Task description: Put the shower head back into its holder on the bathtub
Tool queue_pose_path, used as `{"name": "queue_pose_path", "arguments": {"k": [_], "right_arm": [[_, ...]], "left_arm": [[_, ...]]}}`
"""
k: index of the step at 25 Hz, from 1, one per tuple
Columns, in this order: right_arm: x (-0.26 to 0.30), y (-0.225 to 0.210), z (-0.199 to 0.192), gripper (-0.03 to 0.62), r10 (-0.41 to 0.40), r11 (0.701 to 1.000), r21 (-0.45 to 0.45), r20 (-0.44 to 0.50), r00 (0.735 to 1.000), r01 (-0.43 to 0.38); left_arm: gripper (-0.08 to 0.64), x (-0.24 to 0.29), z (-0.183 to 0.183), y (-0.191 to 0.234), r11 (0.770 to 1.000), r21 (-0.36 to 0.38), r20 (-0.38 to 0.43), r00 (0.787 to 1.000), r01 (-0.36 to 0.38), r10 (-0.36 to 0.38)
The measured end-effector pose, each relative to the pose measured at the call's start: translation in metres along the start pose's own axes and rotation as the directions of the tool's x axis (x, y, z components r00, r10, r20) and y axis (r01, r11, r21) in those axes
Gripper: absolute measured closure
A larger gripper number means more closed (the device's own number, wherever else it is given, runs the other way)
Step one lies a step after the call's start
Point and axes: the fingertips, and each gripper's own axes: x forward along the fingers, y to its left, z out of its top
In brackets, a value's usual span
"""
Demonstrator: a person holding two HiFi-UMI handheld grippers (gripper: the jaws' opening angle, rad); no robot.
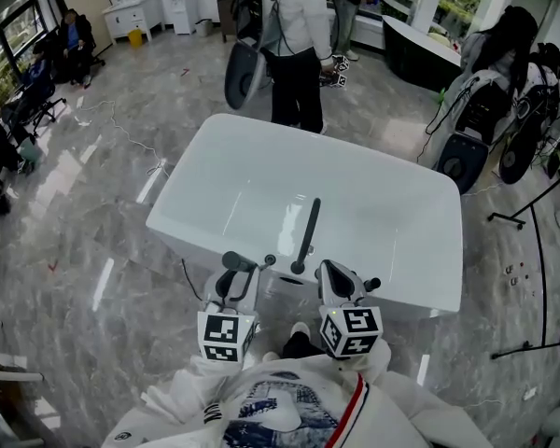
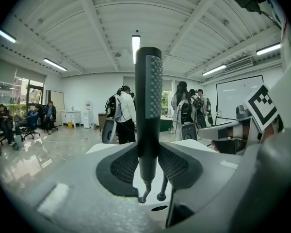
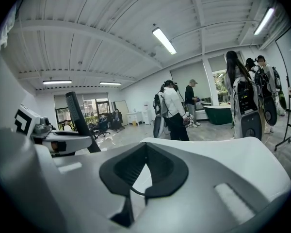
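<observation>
A black stick-shaped shower head [image 2: 149, 115] stands upright between the jaws of my left gripper [image 2: 148, 164], whose ribbed pads [image 2: 125, 166] press on both sides of its lower part. Its thin hose [image 2: 144, 194] hangs from the bottom end. Just beneath, a dark oval hole [image 2: 160, 208] shows in the rim of the white bathtub [image 1: 205, 236]. In the head view the shower head [image 1: 308, 231] rises over the tub's near edge between my left gripper [image 1: 278, 271] and my right gripper [image 1: 339, 273]. The right gripper [image 3: 138, 188] is open and holds nothing; only a strand of hose [image 3: 134, 191] shows through the gap.
A person [image 1: 294, 45] stands right behind the tub's far side. More people and black equipment bags [image 1: 471, 119] are at the right, with tripod legs [image 1: 532, 217] on the marble floor. A dark tub [image 1: 420, 49] stands at the back.
</observation>
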Motion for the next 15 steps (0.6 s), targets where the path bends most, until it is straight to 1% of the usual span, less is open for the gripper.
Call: {"name": "queue_pose_path", "arguments": {"k": [5,9,15], "right_arm": [[0.022,-0.009,0.001,0.586,-0.002,1.000,0.013,-0.011,1.000,0.002],[0.039,-0.016,0.002,0.586,0.014,1.000,0.015,-0.024,1.000,-0.013],[0.056,-0.040,0.002,0.587,0.030,0.999,0.032,-0.043,0.999,-0.029]], "left_arm": [[0.428,0.015,-0.004,0.010,1.000,0.006,-0.020,1.000,-0.012,0.012],[0.428,0.030,-0.005,0.016,1.000,0.004,-0.039,0.999,-0.023,0.023],[0.428,0.056,-0.008,0.009,0.999,0.003,-0.069,0.997,-0.038,0.038]]}}
